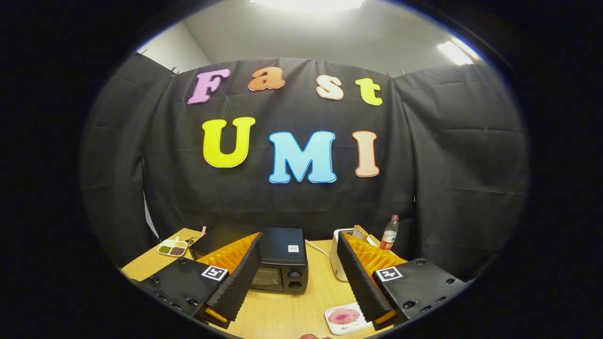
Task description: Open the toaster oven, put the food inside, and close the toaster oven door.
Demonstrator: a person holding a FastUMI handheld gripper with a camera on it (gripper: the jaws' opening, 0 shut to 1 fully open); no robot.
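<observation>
A black toaster oven (281, 260) stands on the wooden table (316, 287), its glass door shut and two knobs at its right side. My left finger (235, 273) overlaps the oven's left part. A small white plate with a pink round piece of food (345, 317) lies close by, just inside my right finger (360, 278). My gripper (297, 242) is held above the table with its fingers wide open and nothing between them. The oven lies just beyond the fingertips.
A white pop-up toaster with a bread slice (352, 249) stands right of the oven. Behind it is a plastic bottle with a red cap (389, 232). A white divided dish of grains (172, 248) sits at the table's far left corner.
</observation>
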